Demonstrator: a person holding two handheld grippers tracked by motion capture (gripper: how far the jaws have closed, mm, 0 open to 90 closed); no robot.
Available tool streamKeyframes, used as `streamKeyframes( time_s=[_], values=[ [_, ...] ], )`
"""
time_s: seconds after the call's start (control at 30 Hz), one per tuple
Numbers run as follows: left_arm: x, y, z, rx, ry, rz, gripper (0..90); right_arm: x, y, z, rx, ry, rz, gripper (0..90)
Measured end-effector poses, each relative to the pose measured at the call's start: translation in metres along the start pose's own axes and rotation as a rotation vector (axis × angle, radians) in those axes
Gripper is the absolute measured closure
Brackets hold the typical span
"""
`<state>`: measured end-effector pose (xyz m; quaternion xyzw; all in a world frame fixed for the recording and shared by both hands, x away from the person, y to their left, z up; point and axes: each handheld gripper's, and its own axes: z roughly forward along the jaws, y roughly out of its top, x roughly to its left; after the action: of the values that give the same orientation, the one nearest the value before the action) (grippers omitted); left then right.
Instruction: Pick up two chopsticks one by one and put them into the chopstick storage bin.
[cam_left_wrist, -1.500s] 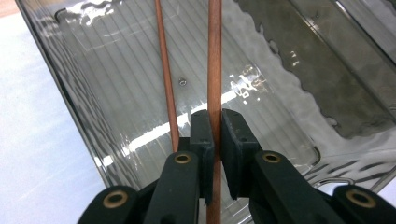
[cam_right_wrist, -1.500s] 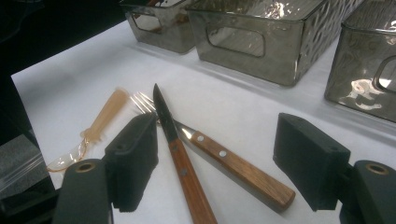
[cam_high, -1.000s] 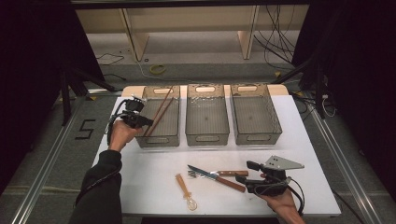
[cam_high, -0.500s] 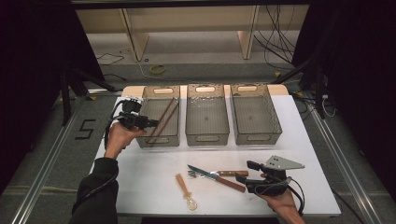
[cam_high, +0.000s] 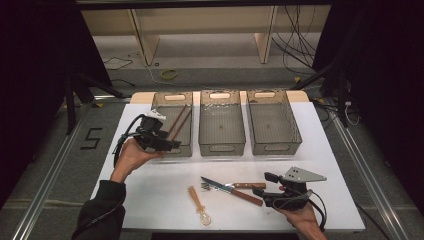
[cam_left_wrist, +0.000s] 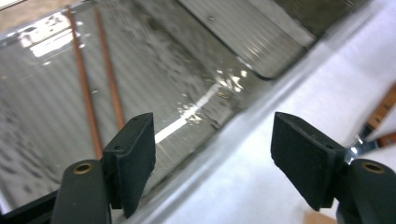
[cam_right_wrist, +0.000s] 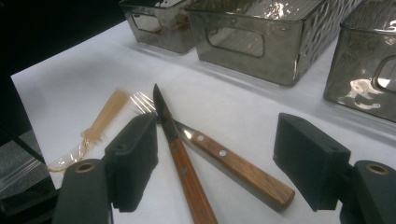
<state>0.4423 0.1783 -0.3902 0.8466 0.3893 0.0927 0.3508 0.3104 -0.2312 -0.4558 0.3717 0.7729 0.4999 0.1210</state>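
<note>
Two brown chopsticks (cam_high: 178, 122) lie slanted in the left grey bin (cam_high: 172, 96). My left gripper (cam_high: 169, 145) hovers over that bin's near left corner. Its jaws have just been opening and stand open with nothing between them. In the left gripper view the chopsticks (cam_left_wrist: 88, 93) rest on the bin floor beyond the left gripper (cam_left_wrist: 212, 158). My right gripper (cam_high: 268, 189) sits open at the front right. It points at a wooden-handled knife (cam_high: 245, 195) crossed over a fork (cam_high: 220, 186). The knife (cam_right_wrist: 184, 168) and fork (cam_right_wrist: 233, 165) lie between the right gripper's (cam_right_wrist: 215, 163) open jaws, untouched.
Beside the left bin stand a middle bin (cam_high: 222, 147) and a right bin (cam_high: 274, 148), both bare inside. An amber plastic spoon (cam_high: 199, 206) lies near the table's front edge, also seen as the spoon (cam_right_wrist: 100, 123) left of the fork. White tabletop surrounds the cutlery.
The left gripper has opened and let go of the chopsticks, which now lie in the left bin. It has drawn back towards the person and risen slightly. The right hand has stayed still.
</note>
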Motion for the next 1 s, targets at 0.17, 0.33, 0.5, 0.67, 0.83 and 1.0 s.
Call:
streamKeyframes(
  time_s=[0.17, 0.33, 0.5, 0.67, 0.83, 1.0],
  values=[
    [-0.016, -0.001, 0.002, 0.028, -0.021, 0.060, 28.6, 0.000, 0.000, 0.000, 0.003, 0.000, 0.002, 31.1],
    [-0.027, -0.003, 0.005, 0.052, -0.053, 0.101, 27.2, 0.000, 0.000, 0.000, 0.000, 0.001, -0.001, 31.1],
    [-0.034, -0.005, 0.007, 0.068, -0.066, 0.127, 26.6, 0.000, 0.000, 0.000, -0.001, 0.002, -0.003, 31.1],
    [-0.042, -0.008, 0.007, 0.077, -0.079, 0.146, 26.5, 0.000, 0.000, 0.000, -0.002, 0.002, -0.003, 31.1],
    [-0.052, -0.009, 0.010, 0.093, -0.083, 0.153, 25.9, 0.001, 0.000, 0.000, -0.001, 0.001, -0.004, 31.1],
    [-0.061, -0.013, 0.016, 0.118, -0.057, 0.119, 26.3, 0.000, 0.000, 0.000, -0.002, 0.001, -0.005, 31.1]
  ],
)
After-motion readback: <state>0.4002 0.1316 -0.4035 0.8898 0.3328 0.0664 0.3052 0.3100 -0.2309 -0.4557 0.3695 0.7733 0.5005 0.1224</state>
